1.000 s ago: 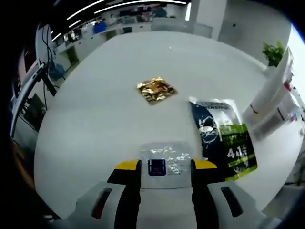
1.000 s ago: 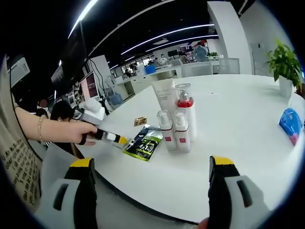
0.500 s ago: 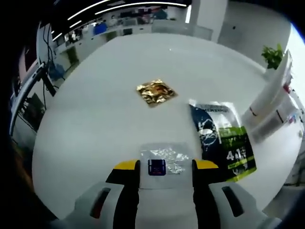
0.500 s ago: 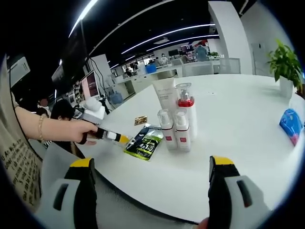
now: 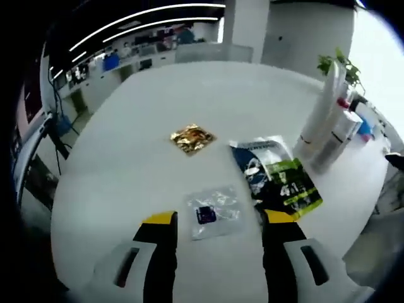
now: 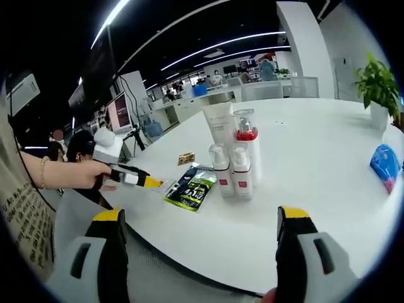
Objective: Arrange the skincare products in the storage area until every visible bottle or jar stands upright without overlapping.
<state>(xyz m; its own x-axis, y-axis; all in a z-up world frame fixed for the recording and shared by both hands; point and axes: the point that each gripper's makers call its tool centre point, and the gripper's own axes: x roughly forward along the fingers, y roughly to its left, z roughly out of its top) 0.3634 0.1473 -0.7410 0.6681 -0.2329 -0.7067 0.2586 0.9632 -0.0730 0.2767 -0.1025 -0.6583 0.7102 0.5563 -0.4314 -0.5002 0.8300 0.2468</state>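
Note:
Four skincare containers stand upright in a tight group on the white table (image 6: pixel 315 145): a tall white tube (image 6: pixel 219 125), a pump bottle with a red collar (image 6: pixel 247 150) and two small pump bottles (image 6: pixel 219 172) (image 6: pixel 240 174). In the left gripper view the same group (image 5: pixel 328 129) stands at the right. My left gripper (image 5: pixel 219 219) is open just short of a clear sachet with a purple label (image 5: pixel 213 211), which lies flat on the table. A hand holds this left gripper (image 6: pixel 136 178) left of the bottles. My right gripper (image 6: pixel 200 218) is wide open and holds nothing, near the table's front edge.
A dark blue and green pouch (image 5: pixel 274 180) (image 6: pixel 191 187) lies flat between the sachet and the bottles. A gold sachet (image 5: pixel 192 137) (image 6: pixel 185 159) lies farther out. A blue pack (image 6: pixel 384 161) and a potted plant (image 6: pixel 377 82) sit at the right.
My left gripper's jaws have spread wider and drawn back from the clear sachet, which stays on the table. The hand with it has moved left, away from the pouch. The right gripper is still.

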